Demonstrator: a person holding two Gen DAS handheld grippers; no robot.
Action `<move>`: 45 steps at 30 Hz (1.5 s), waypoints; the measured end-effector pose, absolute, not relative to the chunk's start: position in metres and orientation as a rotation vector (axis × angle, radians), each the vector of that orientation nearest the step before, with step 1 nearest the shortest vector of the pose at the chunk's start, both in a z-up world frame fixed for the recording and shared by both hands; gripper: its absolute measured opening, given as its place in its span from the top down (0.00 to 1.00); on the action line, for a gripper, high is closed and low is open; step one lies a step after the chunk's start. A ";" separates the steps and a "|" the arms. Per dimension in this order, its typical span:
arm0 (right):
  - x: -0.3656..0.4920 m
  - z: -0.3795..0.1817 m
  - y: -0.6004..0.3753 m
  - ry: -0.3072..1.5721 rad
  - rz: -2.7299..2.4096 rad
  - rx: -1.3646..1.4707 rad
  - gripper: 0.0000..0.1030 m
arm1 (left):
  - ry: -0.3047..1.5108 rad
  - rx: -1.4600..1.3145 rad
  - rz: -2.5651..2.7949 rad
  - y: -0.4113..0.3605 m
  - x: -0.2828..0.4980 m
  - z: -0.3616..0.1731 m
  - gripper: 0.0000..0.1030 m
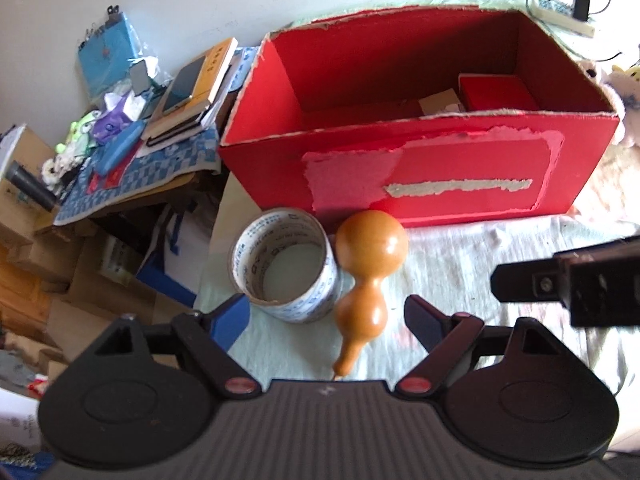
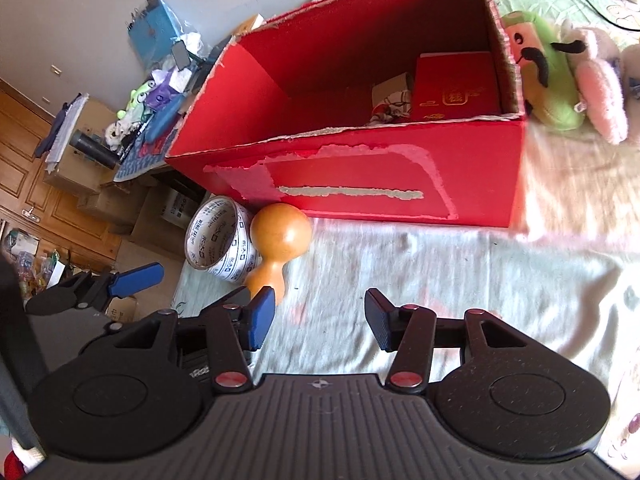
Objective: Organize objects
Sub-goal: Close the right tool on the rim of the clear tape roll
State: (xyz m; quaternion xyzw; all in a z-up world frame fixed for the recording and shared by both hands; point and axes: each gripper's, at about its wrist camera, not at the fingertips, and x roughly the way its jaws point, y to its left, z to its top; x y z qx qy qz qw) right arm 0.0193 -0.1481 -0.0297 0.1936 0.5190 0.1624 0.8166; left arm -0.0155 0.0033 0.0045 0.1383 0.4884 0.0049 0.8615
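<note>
The gourd (image 2: 276, 240) has its narrow end hidden behind the right gripper's blue finger (image 2: 259, 318)

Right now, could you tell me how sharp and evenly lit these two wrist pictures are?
Left wrist view: fisheye bends the red box; gourd and tape roll are sharp; the wall top right is washed out. Right wrist view: the bedsheet is overexposed and smeared on the right, the plush toys soft, the box interior dark.
</note>
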 end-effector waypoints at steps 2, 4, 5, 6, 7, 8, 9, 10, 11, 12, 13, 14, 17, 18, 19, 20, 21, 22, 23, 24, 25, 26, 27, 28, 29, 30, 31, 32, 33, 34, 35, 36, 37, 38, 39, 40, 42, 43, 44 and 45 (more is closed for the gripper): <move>0.026 -0.030 -0.143 1.117 0.347 0.411 0.49 | 1.026 0.267 -0.011 0.018 -0.015 0.006 0.17; 0.032 -0.030 -0.138 1.121 0.353 0.413 0.49 | 1.031 0.217 -0.031 0.037 -0.011 0.009 0.21; 0.034 -0.029 -0.135 1.119 0.359 0.414 0.49 | 1.036 0.185 -0.038 0.049 -0.008 0.010 0.23; 0.037 -0.029 -0.133 1.116 0.363 0.411 0.49 | 1.041 0.150 -0.044 0.060 -0.005 0.011 0.24; 0.040 -0.028 -0.129 1.112 0.365 0.405 0.49 | 1.042 0.114 -0.050 0.071 -0.002 0.012 0.26; 0.044 -0.028 -0.127 1.105 0.368 0.401 0.49 | 1.041 0.086 -0.053 0.080 0.001 0.013 0.27; 0.047 -0.027 -0.125 1.098 0.374 0.400 0.49 | 1.037 0.064 -0.051 0.088 0.004 0.014 0.27; 0.050 -0.027 -0.122 1.092 0.381 0.400 0.49 | 1.034 0.049 -0.047 0.095 0.008 0.014 0.27; 0.053 -0.027 -0.119 1.087 0.389 0.399 0.49 | 1.036 0.038 -0.044 0.100 0.013 0.013 0.28; 0.055 -0.027 -0.116 1.083 0.396 0.397 0.49 | 1.041 0.026 -0.044 0.104 0.017 0.010 0.29; 0.058 -0.027 -0.112 1.082 0.403 0.393 0.49 | 1.049 0.015 -0.046 0.107 0.021 0.007 0.29; 0.062 -0.028 -0.108 1.083 0.410 0.387 0.50 | 1.055 0.004 -0.049 0.110 0.025 0.005 0.30; 0.071 -0.029 -0.095 1.082 0.434 0.369 0.50 | 1.075 -0.023 -0.064 0.117 0.032 -0.005 0.31; 0.074 -0.030 -0.091 1.080 0.438 0.360 0.50 | 1.081 -0.031 -0.070 0.119 0.035 -0.008 0.31; 0.076 -0.031 -0.088 1.079 0.438 0.353 0.50 | 1.087 -0.037 -0.077 0.120 0.038 -0.011 0.31; 0.078 -0.032 -0.084 1.078 0.437 0.347 0.50 | 1.093 -0.042 -0.084 0.121 0.041 -0.015 0.31; 0.081 -0.033 -0.082 1.077 0.440 0.341 0.50 | 1.100 -0.046 -0.088 0.121 0.042 -0.018 0.32; 0.083 -0.035 -0.079 1.075 0.443 0.335 0.50 | 1.111 -0.052 -0.093 0.122 0.045 -0.022 0.34; 0.085 -0.036 -0.076 1.070 0.445 0.326 0.50 | 1.124 -0.057 -0.099 0.123 0.048 -0.025 0.36; 0.087 -0.037 -0.073 1.062 0.447 0.313 0.50 | 1.138 -0.061 -0.103 0.123 0.051 -0.029 0.37; 0.090 -0.038 -0.069 1.057 0.450 0.298 0.50 | 1.152 -0.066 -0.107 0.123 0.053 -0.033 0.41; 0.092 -0.039 -0.065 1.051 0.456 0.281 0.51 | 1.164 -0.074 -0.111 0.123 0.056 -0.037 0.45; 0.094 -0.041 -0.062 1.048 0.461 0.267 0.53 | 1.172 -0.082 -0.115 0.124 0.058 -0.039 0.46; 0.097 -0.043 -0.058 1.047 0.466 0.257 0.56 | 1.179 -0.089 -0.121 0.125 0.059 -0.042 0.47; 0.099 -0.045 -0.056 1.050 0.475 0.252 0.57 | 1.184 -0.091 -0.125 0.126 0.059 -0.044 0.50; 0.102 -0.047 -0.053 1.052 0.485 0.250 0.58 | 1.188 -0.091 -0.129 0.126 0.060 -0.046 0.53; 0.103 -0.048 -0.051 1.038 0.489 0.244 0.58 | 1.191 -0.089 -0.131 0.127 0.061 -0.048 0.57; 0.104 -0.049 -0.048 1.034 0.491 0.233 0.59 | 1.195 -0.088 -0.132 0.128 0.062 -0.050 0.61; 0.106 -0.050 -0.045 1.031 0.491 0.221 0.62 | 1.201 -0.090 -0.134 0.129 0.064 -0.052 0.61; 0.108 -0.051 -0.043 1.032 0.493 0.211 0.65 | 1.207 -0.098 -0.140 0.131 0.065 -0.055 0.62; 0.110 -0.053 -0.039 1.041 0.503 0.211 0.65 | 1.218 -0.102 -0.157 0.132 0.066 -0.056 0.64; 0.112 -0.055 -0.035 1.047 0.508 0.208 0.66 | 1.221 -0.106 -0.163 0.133 0.067 -0.058 0.66; 0.113 -0.056 -0.032 1.052 0.510 0.199 0.68 | 1.224 -0.105 -0.167 0.133 0.068 -0.059 0.71; 0.113 -0.058 -0.030 1.057 0.512 0.185 0.69 | 1.226 -0.102 -0.173 0.132 0.068 -0.060 0.73; 0.114 -0.059 -0.028 1.066 0.515 0.170 0.76 | 1.226 -0.100 -0.180 0.131 0.068 -0.060 0.74; 0.115 -0.060 -0.027 1.079 0.521 0.168 0.78 | 1.222 -0.092 -0.183 0.132 0.068 -0.061 0.75; 0.115 -0.061 -0.028 1.082 0.513 0.165 0.86 | 1.218 -0.086 -0.187 0.132 0.068 -0.060 0.75; 0.115 -0.060 -0.029 1.081 0.512 0.162 0.85 | 1.219 -0.090 -0.189 0.133 0.067 -0.060 0.76; 0.115 -0.060 -0.032 1.088 0.518 0.173 0.85 | 1.218 -0.088 -0.186 0.134 0.066 -0.059 0.79; 0.114 -0.059 -0.033 1.097 0.526 0.187 0.85 | 1.211 -0.078 -0.182 0.135 0.064 -0.056 0.79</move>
